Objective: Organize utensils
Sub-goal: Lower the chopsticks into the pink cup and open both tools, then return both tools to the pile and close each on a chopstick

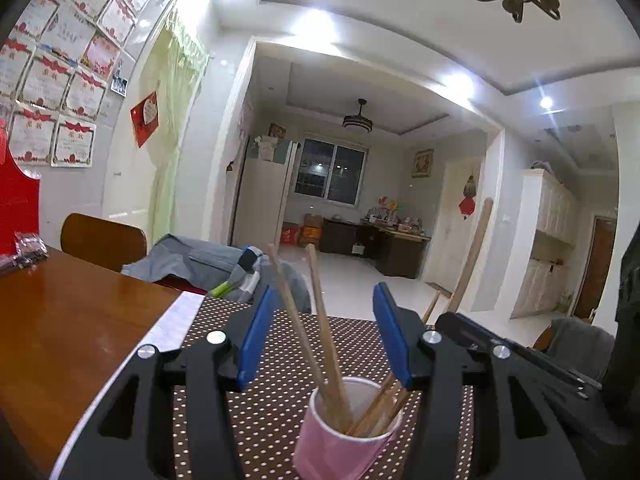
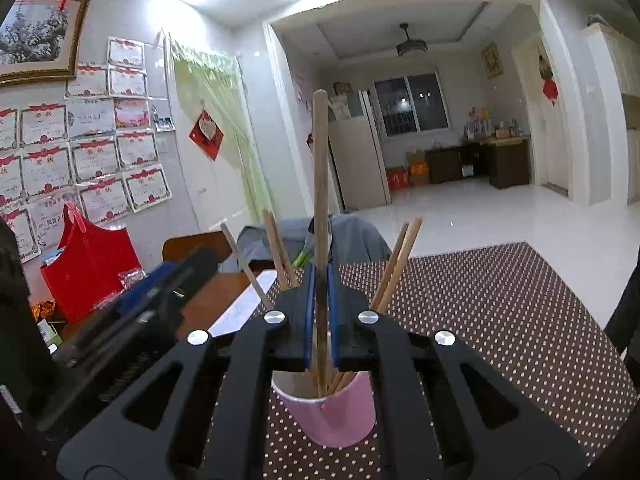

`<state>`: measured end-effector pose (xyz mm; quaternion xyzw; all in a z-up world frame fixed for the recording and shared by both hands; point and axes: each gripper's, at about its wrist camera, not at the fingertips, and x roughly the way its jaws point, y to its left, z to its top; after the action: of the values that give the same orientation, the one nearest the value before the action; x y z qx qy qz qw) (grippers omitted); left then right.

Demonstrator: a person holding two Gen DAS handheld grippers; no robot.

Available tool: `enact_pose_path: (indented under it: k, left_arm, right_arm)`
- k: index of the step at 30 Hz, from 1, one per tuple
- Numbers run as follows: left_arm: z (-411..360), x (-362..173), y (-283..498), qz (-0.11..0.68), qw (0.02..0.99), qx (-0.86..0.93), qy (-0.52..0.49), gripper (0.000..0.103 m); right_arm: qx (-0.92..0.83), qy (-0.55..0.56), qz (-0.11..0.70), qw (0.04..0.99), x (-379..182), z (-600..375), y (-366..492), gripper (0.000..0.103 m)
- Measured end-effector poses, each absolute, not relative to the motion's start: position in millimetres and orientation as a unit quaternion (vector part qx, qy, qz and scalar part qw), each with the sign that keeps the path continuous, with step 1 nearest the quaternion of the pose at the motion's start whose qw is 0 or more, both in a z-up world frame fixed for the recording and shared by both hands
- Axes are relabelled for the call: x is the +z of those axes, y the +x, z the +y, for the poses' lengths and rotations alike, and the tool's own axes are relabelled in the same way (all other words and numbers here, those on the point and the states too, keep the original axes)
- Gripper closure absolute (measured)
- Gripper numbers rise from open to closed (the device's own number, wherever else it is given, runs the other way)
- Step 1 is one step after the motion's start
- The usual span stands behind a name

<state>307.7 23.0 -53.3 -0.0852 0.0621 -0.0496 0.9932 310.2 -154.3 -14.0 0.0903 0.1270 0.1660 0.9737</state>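
While my right gripper clamps a wooden stick in the pink cup and my left gripper gapes empty, sideways pull risks tipping it.

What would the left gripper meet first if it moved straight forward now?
Probably the chopsticks leaning in the pink cup: they stand between the left gripper's open jaws, though depth is unclear.
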Motion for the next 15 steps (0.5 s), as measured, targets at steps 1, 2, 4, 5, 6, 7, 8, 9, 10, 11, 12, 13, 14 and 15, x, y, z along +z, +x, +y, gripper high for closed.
enact_pose_path:
  k: [1, 2, 4, 5, 6, 7, 8, 9, 10, 11, 12, 13, 14, 15]
  left_arm:
    - [23.7, -53.1, 306.4, 0.064, 0.993, -0.049, -0.084, 0.052]
    - [25.1, -52.7, 305.2, 0.070, 0.993, -0.047, -0.082, 0.052]
    - [27.7, -52.8, 302.3, 0.081, 0.993, -0.042, -0.078, 0.052]
    - [28.3, -53.1, 301.0, 0.084, 0.993, -0.040, -0.077, 0.052]
    - [29.5, -53.4, 298.9, 0.088, 0.992, -0.039, -0.076, 0.052]
    - [31.5, -53.7, 296.7, 0.094, 0.992, -0.036, -0.076, 0.052]
    - [33.3, -53.8, 295.2, 0.099, 0.992, -0.034, -0.075, 0.052]
    - [34.4, -53.4, 293.4, 0.103, 0.991, -0.033, -0.074, 0.052]
    - [35.1, -53.1, 292.2, 0.106, 0.991, -0.032, -0.073, 0.052]
    - [36.5, -52.3, 289.0, 0.109, 0.991, -0.030, -0.072, 0.052]
    - [37.9, -51.2, 285.1, 0.111, 0.991, -0.029, -0.072, 0.051]
    - [39.2, -50.0, 281.1, 0.113, 0.990, -0.029, -0.073, 0.051]
    - [39.6, -49.4, 277.8, 0.115, 0.990, -0.030, -0.074, 0.051]
    - [40.3, -48.3, 272.9, 0.117, 0.990, -0.030, -0.075, 0.051]
  right_arm:
    - [0.164, 0.089, 0.131, 0.974, -15.3, -153.0, 310.2, 0.096]
    - [0.162, 0.088, 0.133, 0.974, -16.2, -152.4, 309.9, 0.096]
    - [0.159, 0.085, 0.146, 0.973, -18.2, -149.6, 310.5, 0.095]
    - [0.159, 0.084, 0.148, 0.972, -19.2, -149.2, 309.8, 0.095]
    - [0.156, 0.083, 0.153, 0.972, -20.0, -148.6, 308.4, 0.094]
    - [0.154, 0.082, 0.157, 0.972, -20.0, -148.2, 306.9, 0.093]
    - [0.152, 0.081, 0.159, 0.972, -20.0, -148.3, 305.1, 0.089]
    - [0.148, 0.081, 0.160, 0.973, -19.3, -148.5, 301.7, 0.081]
    - [0.146, 0.083, 0.160, 0.973, -18.9, -149.4, 299.0, 0.075]
    - [0.144, 0.085, 0.157, 0.973, -17.8, -150.5, 294.8, 0.064]
    - [0.141, 0.085, 0.155, 0.974, -17.2, -151.7, 291.5, 0.058]
    - [0.139, 0.084, 0.152, 0.975, -15.8, -152.6, 287.0, 0.058]
    - [0.138, 0.083, 0.153, 0.975, -15.2, -153.4, 284.2, 0.058]
    - [0.138, 0.082, 0.154, 0.975, -14.1, -154.2, 280.3, 0.058]
